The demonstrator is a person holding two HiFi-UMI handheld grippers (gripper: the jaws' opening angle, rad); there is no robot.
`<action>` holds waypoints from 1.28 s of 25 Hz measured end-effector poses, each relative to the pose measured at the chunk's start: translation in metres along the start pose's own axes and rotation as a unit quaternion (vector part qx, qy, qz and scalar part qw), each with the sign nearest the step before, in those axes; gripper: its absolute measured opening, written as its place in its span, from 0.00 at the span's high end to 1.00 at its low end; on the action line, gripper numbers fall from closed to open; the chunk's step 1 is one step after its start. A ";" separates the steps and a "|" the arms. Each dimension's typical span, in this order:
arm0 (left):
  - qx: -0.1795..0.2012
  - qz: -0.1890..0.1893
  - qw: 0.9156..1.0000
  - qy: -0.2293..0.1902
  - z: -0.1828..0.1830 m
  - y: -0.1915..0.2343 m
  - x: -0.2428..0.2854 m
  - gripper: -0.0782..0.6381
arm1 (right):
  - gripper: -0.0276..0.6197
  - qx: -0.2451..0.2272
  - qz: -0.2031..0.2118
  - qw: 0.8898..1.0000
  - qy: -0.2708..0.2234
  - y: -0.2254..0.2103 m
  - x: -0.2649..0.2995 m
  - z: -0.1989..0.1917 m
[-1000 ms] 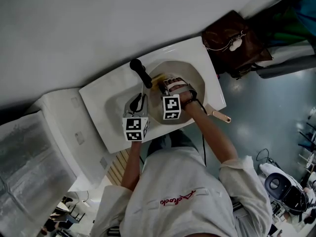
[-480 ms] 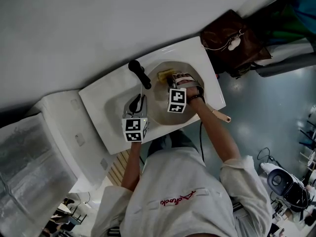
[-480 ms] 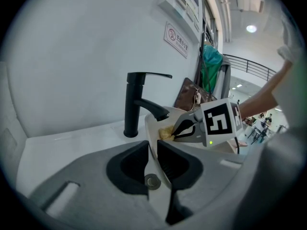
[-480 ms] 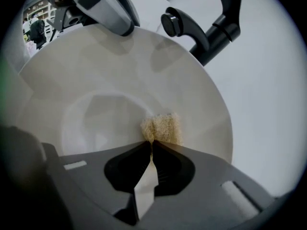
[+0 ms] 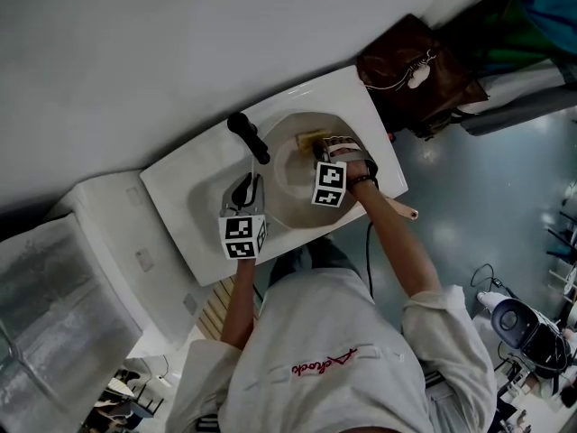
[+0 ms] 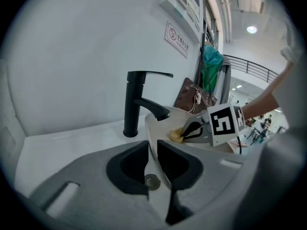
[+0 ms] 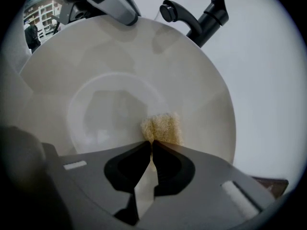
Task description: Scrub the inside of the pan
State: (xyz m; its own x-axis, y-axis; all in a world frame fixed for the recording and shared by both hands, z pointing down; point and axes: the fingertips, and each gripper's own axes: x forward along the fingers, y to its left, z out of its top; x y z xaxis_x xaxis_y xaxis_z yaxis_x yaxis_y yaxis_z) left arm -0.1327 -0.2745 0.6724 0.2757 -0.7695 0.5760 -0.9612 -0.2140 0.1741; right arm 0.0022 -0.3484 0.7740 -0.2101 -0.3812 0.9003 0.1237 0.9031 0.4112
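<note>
Right gripper (image 7: 152,145) pinches the yellow sponge (image 7: 162,127) against the inside of the pan (image 7: 201,95); left gripper (image 6: 152,147) clamps its rim; push too hard and that thin hold could slip.

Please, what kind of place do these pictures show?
Probably a wash corner in a workplace, not a home kitchen: a white washbasin with a black faucet, and a no-smoking sign on the wall.

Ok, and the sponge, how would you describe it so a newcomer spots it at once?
Find the white sink under the black tap; a cream pan is held in it. Against the pan's inside lies a small yellow sponge, pinched in the right gripper. It is the only yellow, rough-textured thing there.
</note>
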 end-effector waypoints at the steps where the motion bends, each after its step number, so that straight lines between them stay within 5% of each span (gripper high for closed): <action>1: -0.001 -0.001 1.000 -0.001 0.000 0.000 0.000 0.81 | 0.92 0.001 0.002 1.000 0.003 0.002 -0.001 -0.003; 32: -0.002 -0.012 1.000 -0.005 0.000 0.000 0.001 0.81 | 0.92 -0.006 0.079 0.995 0.057 0.098 -0.034 -0.032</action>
State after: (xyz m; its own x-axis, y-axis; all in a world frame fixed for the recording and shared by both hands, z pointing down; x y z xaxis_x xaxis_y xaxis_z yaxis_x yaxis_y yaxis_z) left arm -0.1320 -0.2753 0.6734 0.2983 -0.7698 0.5643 -0.9543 -0.2304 0.1902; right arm 0.0525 -0.2535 0.7878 -0.0768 -0.2554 0.9638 0.1580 0.9513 0.2647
